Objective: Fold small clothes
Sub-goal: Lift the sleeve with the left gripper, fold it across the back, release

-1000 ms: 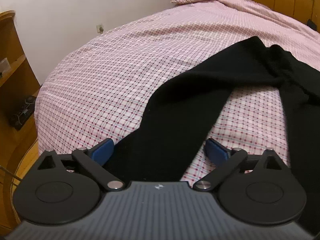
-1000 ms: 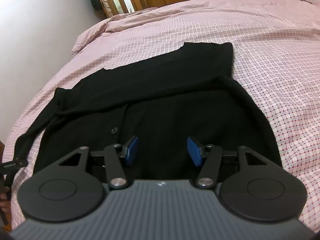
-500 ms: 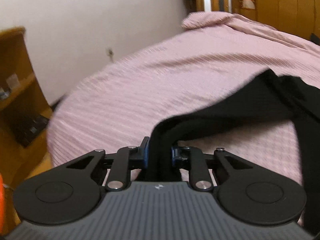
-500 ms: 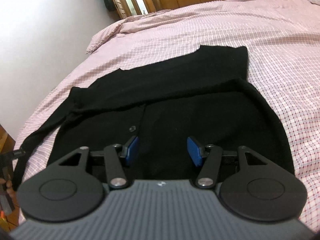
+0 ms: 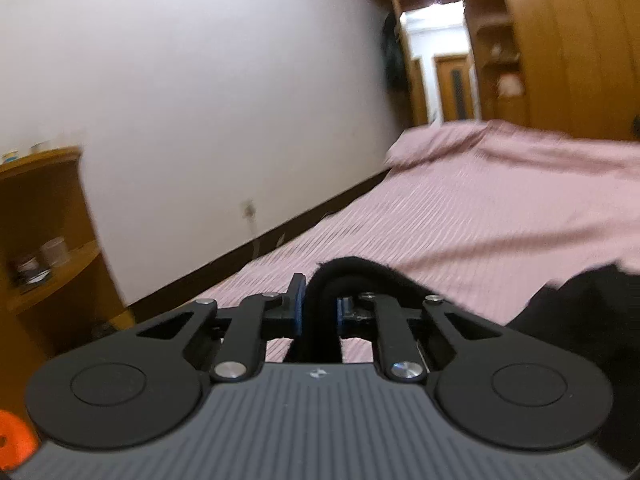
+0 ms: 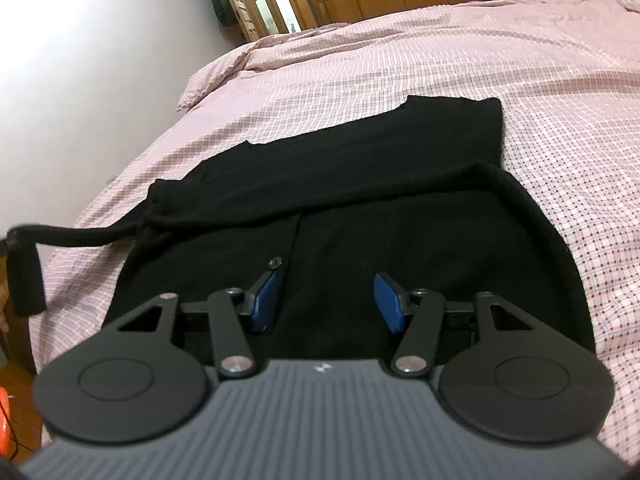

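A black cardigan [image 6: 360,184] lies spread on the bed, with a small button [image 6: 275,263] on its front. In the left wrist view my left gripper [image 5: 318,300] has its jaws closing on the cardigan's black sleeve [image 5: 360,270], whose fold sticks up between the blue pads. In the right wrist view that sleeve [image 6: 80,236] stretches off the bed to the left, its end hanging at the frame's edge. My right gripper [image 6: 326,296] hovers open over the cardigan's near hem with nothing between its fingers.
The bed's pink checked cover [image 6: 520,80] reaches far to the right and back. A white wall [image 5: 200,80] runs along the bed's left side. A wooden shelf [image 5: 40,220] stands at the left, and wooden wardrobes [image 5: 560,40] and a doorway at the back.
My left gripper shut on the sleeve, which lay between its open jaws, and rose with it, tipping up toward the wall. The right gripper stayed put.
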Motion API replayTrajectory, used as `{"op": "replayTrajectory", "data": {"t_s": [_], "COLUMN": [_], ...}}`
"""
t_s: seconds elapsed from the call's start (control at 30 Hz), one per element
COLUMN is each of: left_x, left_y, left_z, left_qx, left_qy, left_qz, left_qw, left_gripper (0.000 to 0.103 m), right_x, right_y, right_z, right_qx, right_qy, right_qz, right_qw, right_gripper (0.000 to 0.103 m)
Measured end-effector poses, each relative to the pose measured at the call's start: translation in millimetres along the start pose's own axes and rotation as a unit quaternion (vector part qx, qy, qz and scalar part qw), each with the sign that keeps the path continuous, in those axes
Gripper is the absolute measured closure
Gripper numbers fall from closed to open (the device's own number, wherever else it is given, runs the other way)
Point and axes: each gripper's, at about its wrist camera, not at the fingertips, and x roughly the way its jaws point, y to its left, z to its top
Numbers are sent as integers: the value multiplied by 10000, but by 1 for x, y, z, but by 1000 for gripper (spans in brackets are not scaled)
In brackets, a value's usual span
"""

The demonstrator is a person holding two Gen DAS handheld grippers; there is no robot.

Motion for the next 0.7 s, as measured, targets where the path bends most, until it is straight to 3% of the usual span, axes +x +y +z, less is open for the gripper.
{"op": "replayTrajectory", "data": {"t_s": [0.2,0.4,0.57,0.7], "left_x": [-24,-56,-69,-73], "left_y": [-33,-96,-170,-229], "left_z": [42,67,59,36], "left_qx": [-246,-94,257,566], "left_qy": [-507,-901,-845,-584], "left_qz": [-947,-1841,-2611,-3035], "left_qw": [9939,9787,9613,9494], "left_gripper": [87,87,87,87], "right_x": [-1,-5,-9,-11], "right_y": [-5,-14,-27,-40], "right_z": [0,-1,0,-2], "right_qx": [55,208,313,453], "right_qy": [-40,-124,-225,-253], "right_qz": [8,-31,-100,-170], "right_qw": [10000,9997,9992,9985], "right_gripper": [46,46,46,46]}}
